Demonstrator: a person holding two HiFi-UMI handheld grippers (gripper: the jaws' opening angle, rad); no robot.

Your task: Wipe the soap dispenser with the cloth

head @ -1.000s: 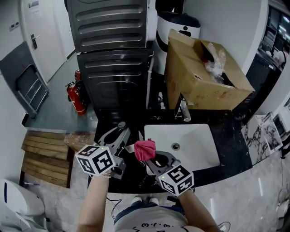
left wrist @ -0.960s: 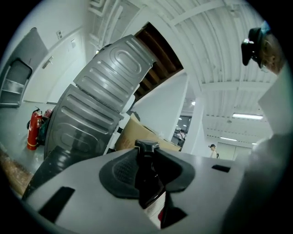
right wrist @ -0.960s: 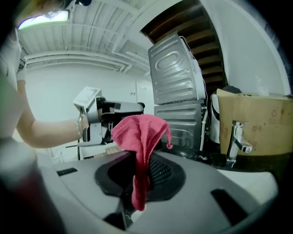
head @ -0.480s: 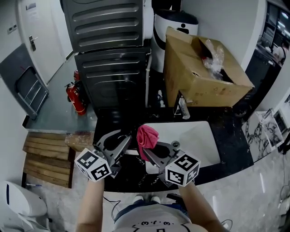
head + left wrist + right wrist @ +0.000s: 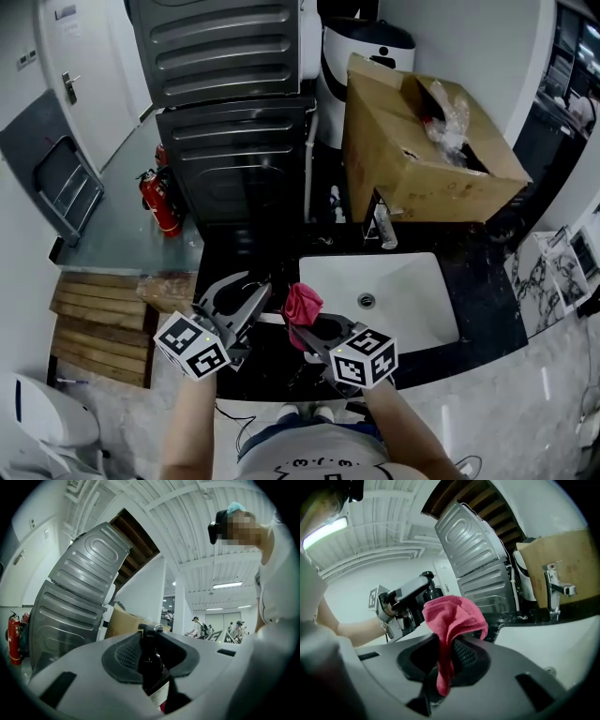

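- Between the left gripper's (image 5: 151, 639) jaws stands the dispenser (image 5: 152, 672), a dark pump bottle clamped by the pads. Its pale label (image 5: 161, 696) is too small to read.
- The right gripper (image 5: 449, 651) is clenched on the red cloth (image 5: 452, 616), which bunches above its jaws.
- In the head view the cloth sits at 3 o'clock of the left jaws, just beside them. The dispenser barely shows there.
- Only the right gripper view shows the left gripper side-on, at 10 o'clock of the cloth.
- Both grippers hang over a black counter (image 5: 478, 300). A white sink (image 5: 403, 305) lies at 3 o'clock, a faucet (image 5: 382, 225) and cardboard box (image 5: 422, 150) at 1, grey machines (image 5: 230, 112) at 12, and a red extinguisher (image 5: 161, 202) at 10.
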